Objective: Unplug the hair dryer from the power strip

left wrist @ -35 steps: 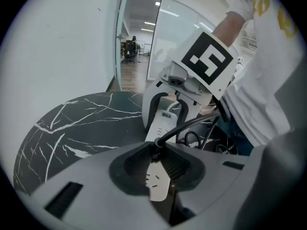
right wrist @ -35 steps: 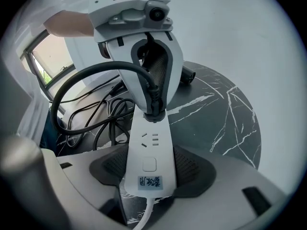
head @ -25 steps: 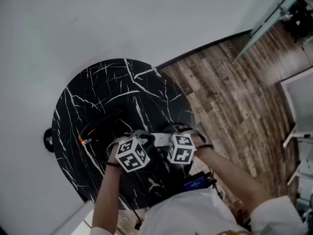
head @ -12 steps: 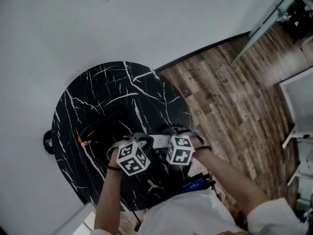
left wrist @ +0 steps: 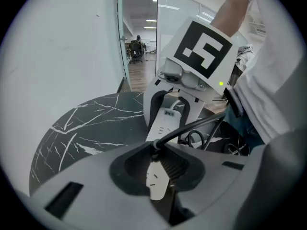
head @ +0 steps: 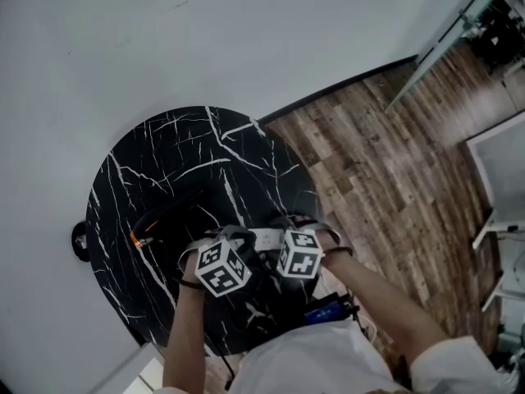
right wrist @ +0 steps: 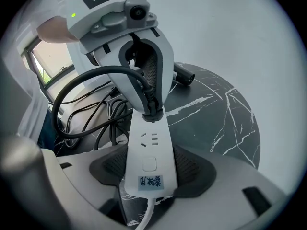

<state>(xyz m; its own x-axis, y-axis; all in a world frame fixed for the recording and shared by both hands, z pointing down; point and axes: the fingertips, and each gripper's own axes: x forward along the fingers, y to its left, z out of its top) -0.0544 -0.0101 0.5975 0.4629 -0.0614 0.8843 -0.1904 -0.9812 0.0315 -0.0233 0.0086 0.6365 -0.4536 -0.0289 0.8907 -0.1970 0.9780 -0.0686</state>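
A white power strip (head: 264, 237) lies near the front of the round black marble table (head: 172, 150). My right gripper (right wrist: 149, 169) is shut on the strip (right wrist: 149, 147) near its switch end. At the strip's far end sits the hair dryer's black plug (right wrist: 149, 110), and it looks seated in the socket. My left gripper (right wrist: 146, 107) is shut on that plug. In the left gripper view the black cord (left wrist: 192, 127) leaves between the jaws of my left gripper (left wrist: 160, 164), over the strip (left wrist: 165, 123). The black hair dryer (head: 160, 220) lies at the table's left.
Loose loops of black cable (right wrist: 103, 123) lie beside the strip towards my body. The table's edge (head: 308, 179) borders wooden flooring (head: 385, 154) on the right. A white wall (head: 205, 31) curves behind the table. A small black round object (head: 80, 238) sits off the table's left edge.
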